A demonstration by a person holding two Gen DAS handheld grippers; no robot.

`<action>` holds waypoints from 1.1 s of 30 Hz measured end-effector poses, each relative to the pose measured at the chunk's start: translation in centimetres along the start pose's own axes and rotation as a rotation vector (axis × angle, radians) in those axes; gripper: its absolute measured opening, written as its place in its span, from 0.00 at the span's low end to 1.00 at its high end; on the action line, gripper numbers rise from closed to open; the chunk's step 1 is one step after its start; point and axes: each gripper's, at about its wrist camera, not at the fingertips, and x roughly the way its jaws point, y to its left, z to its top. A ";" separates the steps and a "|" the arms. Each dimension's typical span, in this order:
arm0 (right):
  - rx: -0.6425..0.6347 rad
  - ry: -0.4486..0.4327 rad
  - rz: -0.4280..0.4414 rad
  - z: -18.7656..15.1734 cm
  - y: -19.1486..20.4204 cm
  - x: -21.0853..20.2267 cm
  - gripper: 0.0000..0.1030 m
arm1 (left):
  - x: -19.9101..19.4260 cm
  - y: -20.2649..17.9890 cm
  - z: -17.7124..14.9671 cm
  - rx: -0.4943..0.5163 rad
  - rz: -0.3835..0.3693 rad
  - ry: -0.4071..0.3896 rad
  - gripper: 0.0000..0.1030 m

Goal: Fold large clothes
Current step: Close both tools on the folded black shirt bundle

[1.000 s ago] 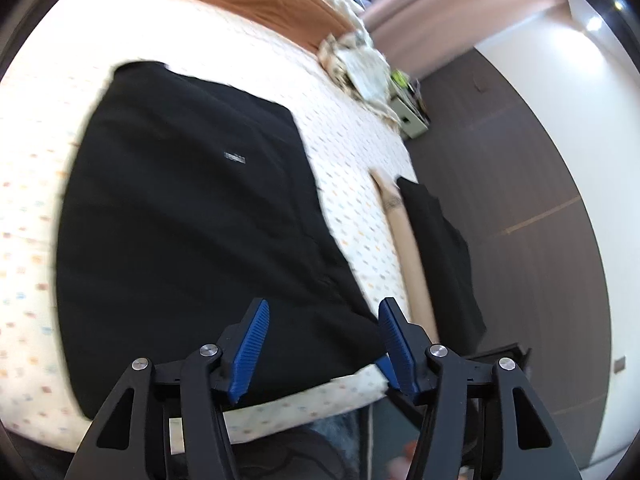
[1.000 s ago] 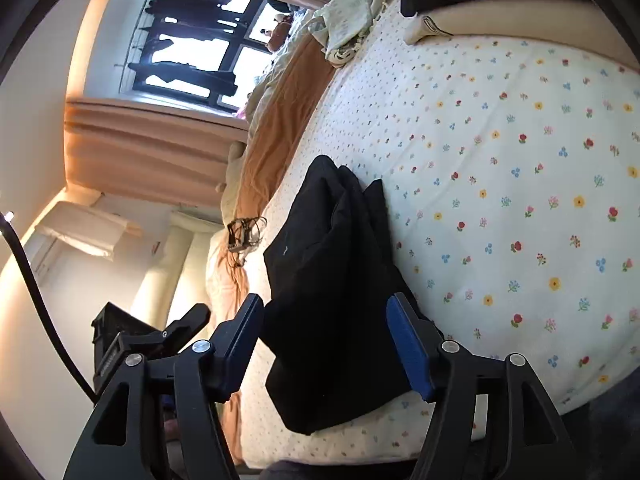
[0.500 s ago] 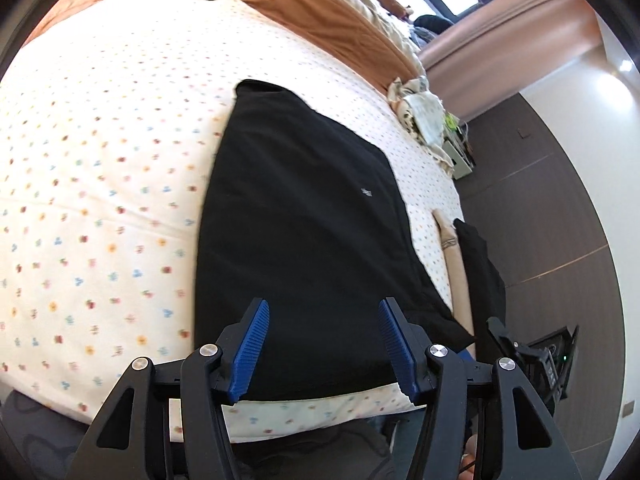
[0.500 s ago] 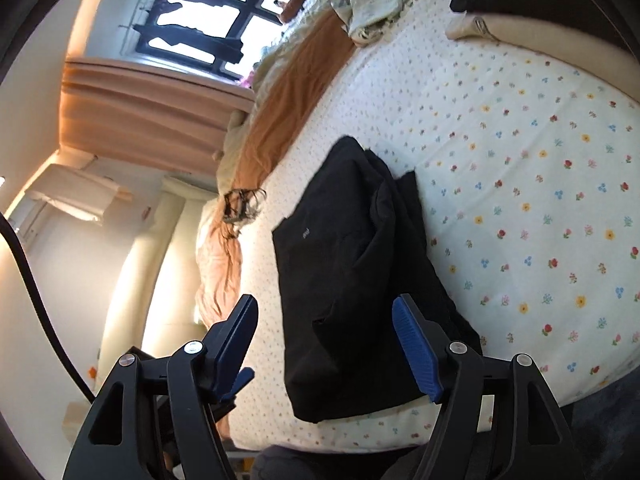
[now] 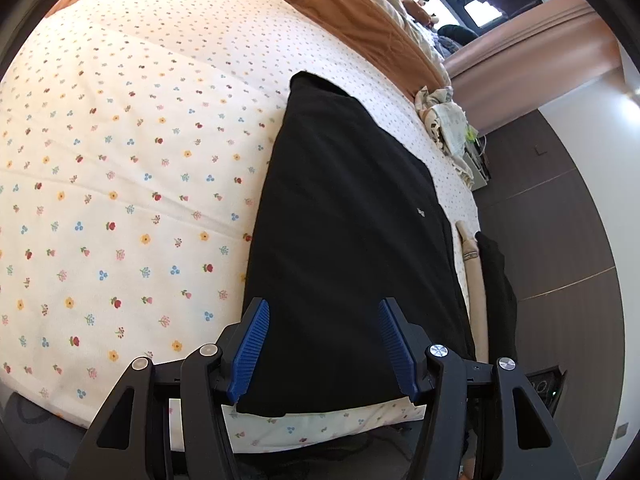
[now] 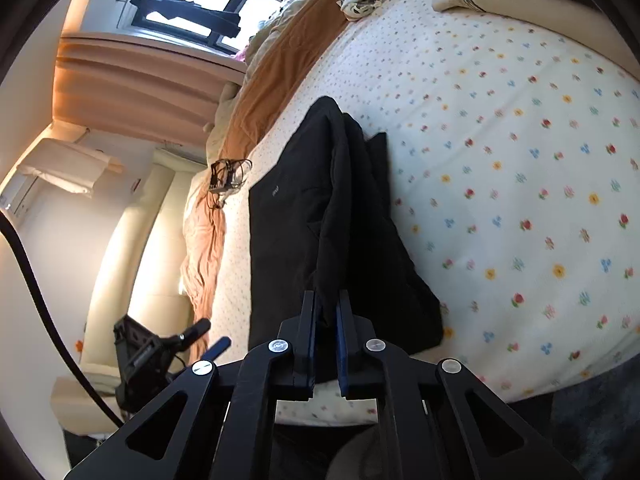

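A large black garment lies on the flowered bed sheet, folded lengthwise, with a small white logo. My left gripper is open, its blue pads hovering over the garment's near end. In the right wrist view the same garment has a raised ridge of cloth running toward my right gripper, which is shut on that fold of the black garment near the bed's front edge.
A brown blanket lies across the far side of the bed. A crumpled pale cloth sits at the far corner. A beige roll and another dark garment lie along the right edge. A cable bundle lies on the sheet.
My right gripper has closed on a fold of the black garment; it was open before. My left gripper's view has swung so the garment now lies straight ahead.
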 end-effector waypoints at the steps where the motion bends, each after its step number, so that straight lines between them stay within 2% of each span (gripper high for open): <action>1: 0.006 0.005 -0.005 -0.3 -0.5 0.0 0.08 | 0.2 0.2 0.0 -0.003 0.002 0.006 0.57; 8: 0.098 0.061 -0.070 -1.4 -5.6 1.7 0.06 | 1.7 1.5 0.0 -0.027 0.005 0.029 0.57; 11: 0.118 0.089 -0.105 -1.5 -6.5 2.3 0.05 | 2.2 2.0 -0.1 -0.042 0.009 0.042 0.57; 14: 0.114 0.116 -0.154 -0.9 -5.6 2.1 0.07 | 2.3 2.0 0.2 -0.048 0.001 0.044 0.57; 17: 0.076 0.109 -0.171 0.3 -3.5 1.3 0.22 | 2.4 1.7 0.6 -0.031 -0.005 0.043 0.57; 19: 0.021 0.072 -0.176 1.6 -1.9 0.3 0.37 | 2.6 1.4 1.1 -0.019 -0.003 0.042 0.57; 20: 0.002 0.049 -0.175 2.3 -1.2 -0.1 0.52 | 2.7 1.3 1.4 -0.015 -0.001 0.042 0.57; 21: -0.013 0.025 -0.174 3.1 -0.6 -0.4 0.63 | 2.9 1.3 1.8 -0.014 0.004 0.041 0.57; 23: -0.061 -0.006 -0.176 4.6 0.3 -0.4 0.65 | 3.3 1.2 2.6 -0.018 0.009 0.040 0.57; 25: -0.057 -0.007 -0.162 6.5 1.1 0.4 0.65 | 3.8 1.1 3.5 -0.022 0.015 0.039 0.57; 28: -0.060 0.024 -0.123 8.7 1.6 2.3 0.69 | 4.4 1.0 4.7 -0.020 0.022 0.034 0.57; 30: -0.078 0.062 -0.120 10.7 2.2 4.3 0.76 | 4.9 0.8 5.8 -0.023 0.031 0.029 0.57; 33: -0.066 0.080 -0.132 13.4 2.2 6.7 0.76 | 5.8 0.3 7.3 -0.013 0.037 0.027 0.57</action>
